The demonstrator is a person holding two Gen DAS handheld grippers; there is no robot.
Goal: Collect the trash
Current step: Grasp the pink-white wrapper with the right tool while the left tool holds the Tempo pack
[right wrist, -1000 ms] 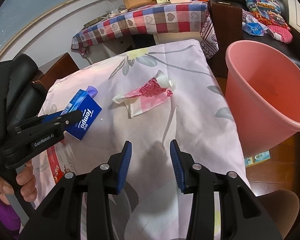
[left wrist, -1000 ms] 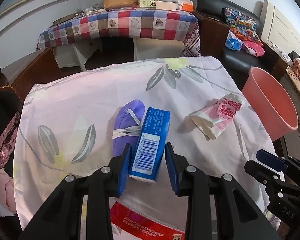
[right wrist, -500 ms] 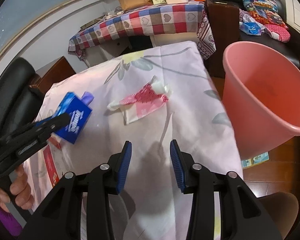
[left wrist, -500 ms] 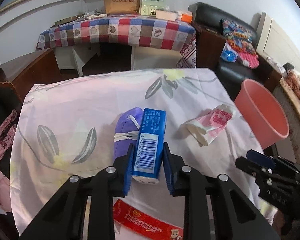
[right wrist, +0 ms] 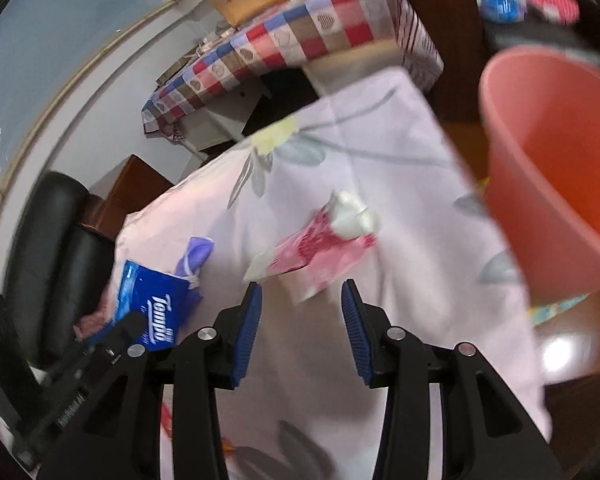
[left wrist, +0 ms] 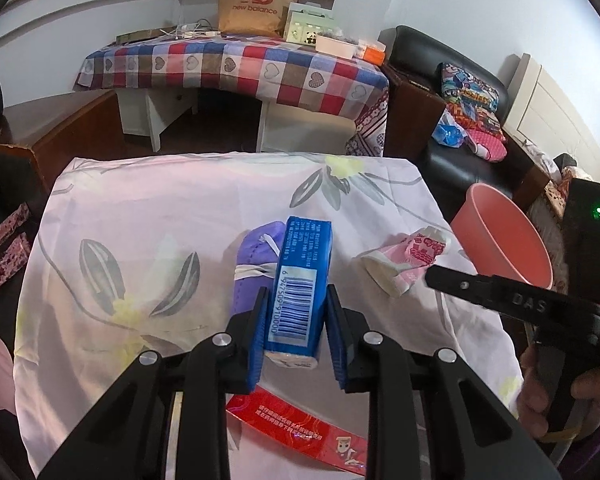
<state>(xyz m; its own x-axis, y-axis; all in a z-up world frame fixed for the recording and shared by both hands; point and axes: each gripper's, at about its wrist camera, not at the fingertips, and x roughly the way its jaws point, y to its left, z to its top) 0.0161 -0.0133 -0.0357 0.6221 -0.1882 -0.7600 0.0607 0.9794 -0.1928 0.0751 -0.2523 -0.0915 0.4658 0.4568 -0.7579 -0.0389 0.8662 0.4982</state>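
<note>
My left gripper (left wrist: 297, 295) is shut on a blue Tempo tissue pack (left wrist: 300, 276), held barcode up a little above the flowered cloth (left wrist: 148, 208). The same pack (right wrist: 156, 308) shows at the lower left of the right wrist view. A purple pouch (left wrist: 256, 252) with a white tie lies beside it. A crumpled pink-and-white wrapper (right wrist: 320, 248) lies just ahead of my right gripper (right wrist: 302, 286), whose jaws are opening with the pads touching nothing. The wrapper (left wrist: 408, 256) sits near the cloth's right edge, next to the pink bucket (left wrist: 504, 240).
The pink bucket (right wrist: 560, 168) stands off the table's right side. A red printed packet (left wrist: 296, 428) lies near the front edge under my left gripper. A checked table (left wrist: 236, 68) with a paper bag is behind. A black sofa (left wrist: 460, 152) is at the right. A person's hand (left wrist: 540, 392) holds the right gripper.
The left jaws closed on the blue pack and raised it slightly off the cloth. My right gripper moved in toward the pink wrapper and rolled, and its view is blurred.
</note>
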